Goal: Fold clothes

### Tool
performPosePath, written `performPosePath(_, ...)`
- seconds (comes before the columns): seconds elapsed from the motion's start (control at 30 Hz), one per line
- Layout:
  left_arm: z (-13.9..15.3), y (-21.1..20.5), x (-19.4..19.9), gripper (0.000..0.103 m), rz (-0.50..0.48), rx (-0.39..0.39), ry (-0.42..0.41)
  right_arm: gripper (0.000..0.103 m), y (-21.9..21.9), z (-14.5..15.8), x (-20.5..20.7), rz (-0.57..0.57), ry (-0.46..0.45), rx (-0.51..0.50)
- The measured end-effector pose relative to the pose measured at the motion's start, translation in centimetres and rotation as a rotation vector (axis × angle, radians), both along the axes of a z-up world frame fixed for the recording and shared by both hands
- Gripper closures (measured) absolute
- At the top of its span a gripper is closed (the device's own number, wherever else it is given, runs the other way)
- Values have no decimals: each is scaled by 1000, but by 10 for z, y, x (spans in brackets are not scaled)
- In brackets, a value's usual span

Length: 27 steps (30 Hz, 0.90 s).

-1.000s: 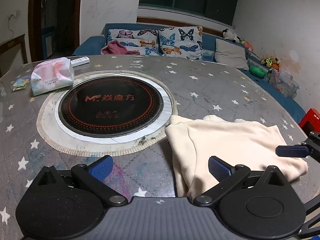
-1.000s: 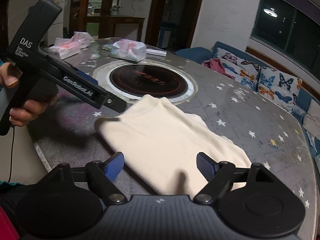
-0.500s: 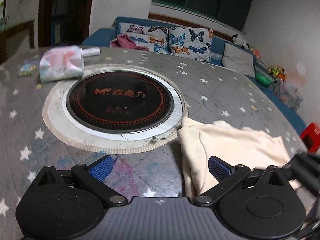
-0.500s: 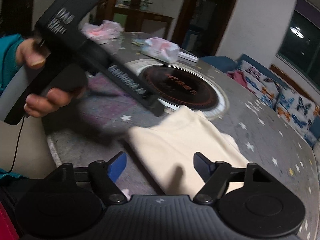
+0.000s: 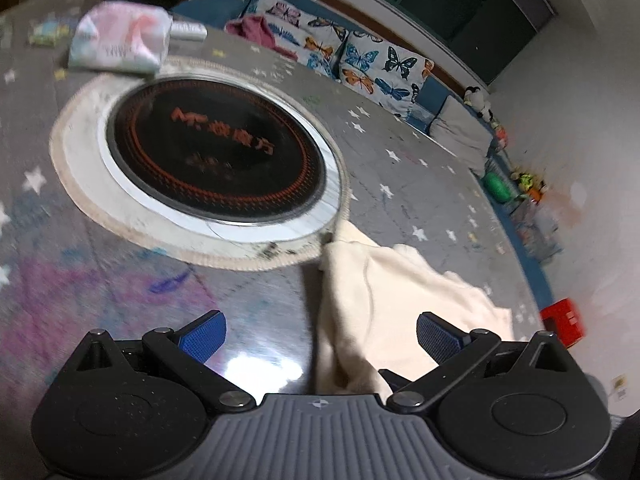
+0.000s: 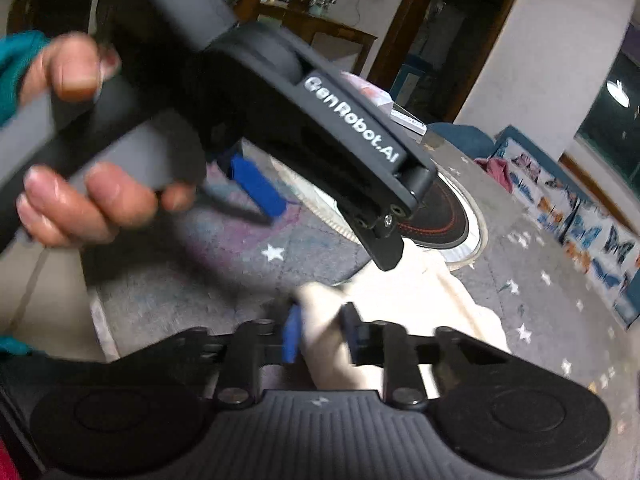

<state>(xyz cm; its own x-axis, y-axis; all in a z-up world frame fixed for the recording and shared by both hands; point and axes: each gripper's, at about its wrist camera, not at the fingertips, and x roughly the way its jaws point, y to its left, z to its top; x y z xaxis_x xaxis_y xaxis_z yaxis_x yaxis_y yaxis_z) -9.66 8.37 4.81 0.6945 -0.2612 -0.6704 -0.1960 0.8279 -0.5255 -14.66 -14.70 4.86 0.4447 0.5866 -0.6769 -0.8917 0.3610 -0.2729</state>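
Right wrist: right gripper (image 6: 320, 334) jaws have just been closing, now pinched on the near edge of the cream garment (image 5: 404, 300) lying part-folded on the table (image 5: 420, 200) (left gripper (image 5: 320, 334) wide open), further folds remain.

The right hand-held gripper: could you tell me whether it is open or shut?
Shut on the cloth: the right hand-held gripper has just been closing, pads pinching a cream fold.

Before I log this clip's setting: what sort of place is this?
Probably a home living room: a sofa with butterfly cushions along the wall, soft toys beside it, and a round table with a built-in cooktop, where a cream garment lies.
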Motion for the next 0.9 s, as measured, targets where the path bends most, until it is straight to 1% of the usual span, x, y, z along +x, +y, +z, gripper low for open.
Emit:
performPosePath(0.13,-3,-4,8,0,6,-81,16,88,-16,15,11,-47,76,88)
performPosePath(0.27,-11,-6,17,1,31,-223,47,88,-35,30,22,-96,150,177)
performPosePath(0.3,-14,-8,19,4,35,-255,52,89,-40,33,24,-103,157,192)
performPosePath(0.37,-18,-12,24,11,38,-302,63,89,-48,36,25,-111,169,213)
performPosePath(0.4,-19,-14,26,18,37,-314,65,89,-51,37,26,-113,178,221)
performPosePath(0.43,-21,-17,28,27,35,-325,68,89,-53,37,27,-111,186,225)
performPosePath(0.47,-23,-20,31,31,33,-336,71,89,-55,37,27,-109,192,229)
performPosePath(0.5,-26,-22,32,41,29,-347,75,89,-56,36,27,-104,198,231)
performPosePath(0.53,-28,-23,34,55,28,-353,80,89,-56,35,26,-99,204,233)
performPosePath(0.57,-30,-25,35,61,27,-353,87,89,-57,34,25,-94,208,234)
performPosePath(0.6,-32,-26,36,74,26,-353,93,89,-58,33,23,-93,210,236)
performPosePath(0.63,-32,-26,36,79,26,-348,93,87,-60,33,24,-95,213,242)
performPosePath(0.67,-32,-25,37,82,25,-343,92,86,-62,32,24,-99,223,250)
performPosePath(0.73,-33,-25,37,83,23,-333,91,84,-70,33,26,-118,244,281)
performPosePath(0.8,-33,-25,37,83,21,-323,90,81,-82,35,32,-165,249,304)
performPosePath(0.9,-33,-24,38,83,18,-308,88,80,-105,34,45,-255,247,326)
